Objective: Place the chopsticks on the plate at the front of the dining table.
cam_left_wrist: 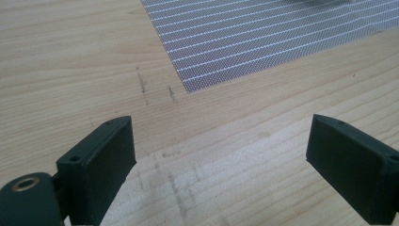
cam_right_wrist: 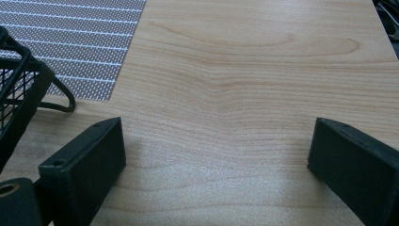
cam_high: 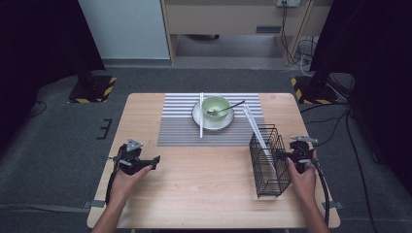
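Both my fingers stand wide, holding nothing; right gripper (cam_high: 291,156) sits just beside the wire basket (cam_high: 268,162), where one chopstick (cam_high: 259,136) leans. Next, approach the other chopstick (cam_high: 201,116) squarely.

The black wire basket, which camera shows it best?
The high view: the black wire basket stands whole on the table, beside the right gripper. The right gripper view catches just a corner at its left edge. The left gripper view looks toward the striped mat.
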`<state>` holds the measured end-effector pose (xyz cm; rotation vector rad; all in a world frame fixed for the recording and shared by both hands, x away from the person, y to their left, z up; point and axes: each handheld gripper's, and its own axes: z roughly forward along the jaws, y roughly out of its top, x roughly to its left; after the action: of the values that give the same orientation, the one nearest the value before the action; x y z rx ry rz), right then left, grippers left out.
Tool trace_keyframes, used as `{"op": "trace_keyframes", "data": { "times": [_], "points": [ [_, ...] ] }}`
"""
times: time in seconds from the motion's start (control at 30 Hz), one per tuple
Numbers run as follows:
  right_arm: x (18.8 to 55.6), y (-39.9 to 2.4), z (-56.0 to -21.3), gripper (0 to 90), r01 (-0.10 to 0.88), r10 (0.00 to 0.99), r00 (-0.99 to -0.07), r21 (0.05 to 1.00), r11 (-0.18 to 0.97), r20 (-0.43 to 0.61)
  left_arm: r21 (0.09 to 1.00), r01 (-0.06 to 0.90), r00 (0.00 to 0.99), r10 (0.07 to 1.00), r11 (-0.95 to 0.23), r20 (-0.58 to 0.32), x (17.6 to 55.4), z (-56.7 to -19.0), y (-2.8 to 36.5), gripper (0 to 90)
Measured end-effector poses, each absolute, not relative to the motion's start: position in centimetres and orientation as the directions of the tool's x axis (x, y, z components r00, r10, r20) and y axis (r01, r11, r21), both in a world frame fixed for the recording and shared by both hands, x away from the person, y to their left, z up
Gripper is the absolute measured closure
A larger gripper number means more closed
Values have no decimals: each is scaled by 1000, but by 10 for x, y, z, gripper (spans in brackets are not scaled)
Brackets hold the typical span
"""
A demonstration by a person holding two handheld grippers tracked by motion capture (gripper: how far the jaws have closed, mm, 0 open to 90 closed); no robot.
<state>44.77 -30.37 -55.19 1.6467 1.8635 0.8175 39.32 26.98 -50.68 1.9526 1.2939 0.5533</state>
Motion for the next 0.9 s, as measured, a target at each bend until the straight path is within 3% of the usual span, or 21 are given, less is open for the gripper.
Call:
{"op": "trace_keyframes", "data": {
  "times": [0.5,0.9],
  "points": [
    [448,-304,-552,46,679,992,-128,730,80,10,750,602,432,901,-275,-16,382,-516,271,70],
    [447,-303,-552,46,680,992,-127,729,79,11,698,606,456,885,-382,88,384,-536,266,60]
  ]
}}
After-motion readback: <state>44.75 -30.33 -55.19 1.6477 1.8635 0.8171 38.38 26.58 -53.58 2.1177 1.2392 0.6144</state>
